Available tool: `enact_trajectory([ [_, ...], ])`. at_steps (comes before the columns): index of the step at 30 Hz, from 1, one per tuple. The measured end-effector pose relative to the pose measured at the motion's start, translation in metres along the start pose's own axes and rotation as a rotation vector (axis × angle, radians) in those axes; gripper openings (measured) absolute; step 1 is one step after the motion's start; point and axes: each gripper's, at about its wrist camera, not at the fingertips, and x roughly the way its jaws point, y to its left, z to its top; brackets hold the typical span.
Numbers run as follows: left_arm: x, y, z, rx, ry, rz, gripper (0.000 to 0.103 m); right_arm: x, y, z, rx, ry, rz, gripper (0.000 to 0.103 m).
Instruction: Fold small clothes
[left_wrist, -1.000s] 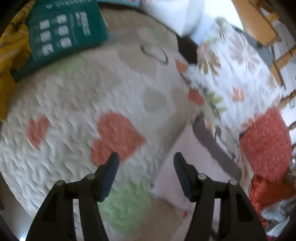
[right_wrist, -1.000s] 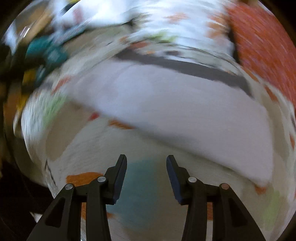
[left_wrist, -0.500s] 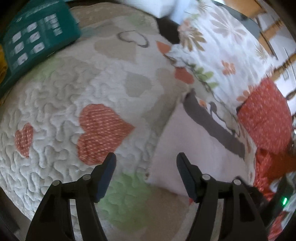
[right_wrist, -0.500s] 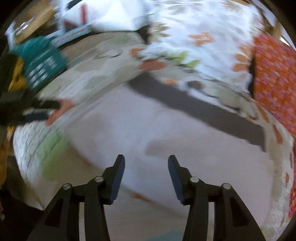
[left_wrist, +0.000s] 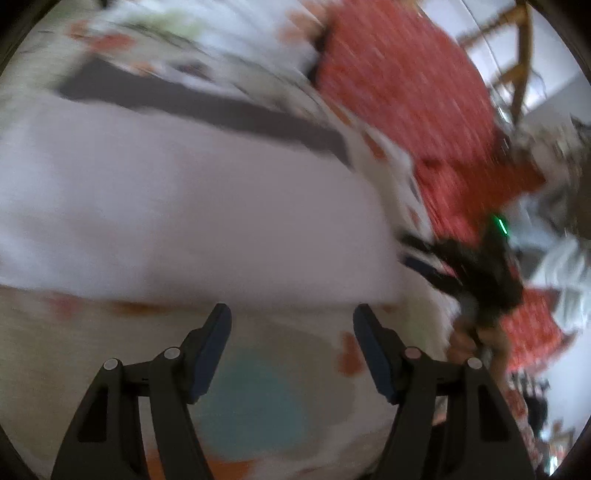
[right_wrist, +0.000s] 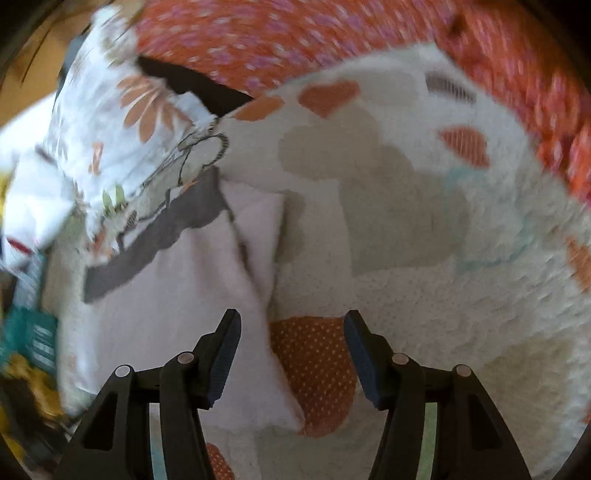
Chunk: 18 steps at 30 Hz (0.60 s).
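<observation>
Left gripper (left_wrist: 291, 325): jaws apart, nothing between, poised above near edge of pale pink garment (left_wrist: 192, 221). Right gripper (right_wrist: 291, 330): jaws opening, empty, over garment's right edge (right_wrist: 258, 280) and orange dotted heart (right_wrist: 314, 369). Garment: flat on quilted heart-print cover (right_wrist: 424, 314), dark grey band (right_wrist: 155, 236) at far side. Beyond: floral fabric (right_wrist: 110, 140), red-orange spotted cloth (right_wrist: 295, 37). Left-wrist view blurred.

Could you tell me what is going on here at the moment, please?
A person holds a two-finger gripper in each hand over a quilted heart-patterned bedspread. A pale pink garment with a dark grey band lies flat on it. The left gripper is open and empty near its edge. The right gripper, jaws opening, hovers at its corner, gripping nothing.
</observation>
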Motion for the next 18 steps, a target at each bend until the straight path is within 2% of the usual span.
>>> enact_trajectory([
  [1, 0.02, -0.016, -0.004, 0.025, 0.037, -0.016, 0.068, 0.008, -0.006, 0.002, 0.019, 0.028, 0.045, 0.063],
  [4, 0.058, -0.05, -0.013, 0.095, 0.083, -0.032, 0.068, 0.025, -0.004, 0.011, 0.005, 0.063, 0.102, 0.063],
  [6, 0.075, -0.066, -0.014, 0.137, 0.072, -0.013, 0.073, 0.034, 0.002, 0.017, -0.006, 0.073, 0.157, 0.063],
  [8, 0.085, -0.074, -0.011, 0.137, 0.052, -0.023, 0.077, 0.043, 0.009, 0.027, -0.018, 0.081, 0.199, 0.063],
  [13, 0.102, -0.067, 0.008, -0.034, 0.039, -0.118, 0.086, 0.068, 0.023, 0.045, -0.051, 0.106, 0.271, 0.065],
  [15, 0.107, -0.061, 0.016, -0.104, 0.032, -0.151, 0.086, 0.072, 0.025, 0.048, -0.055, 0.113, 0.291, 0.065],
  [18, 0.112, -0.058, 0.021, -0.152, 0.032, -0.167, 0.085, 0.073, 0.027, 0.048, -0.084, 0.116, 0.295, 0.062],
])
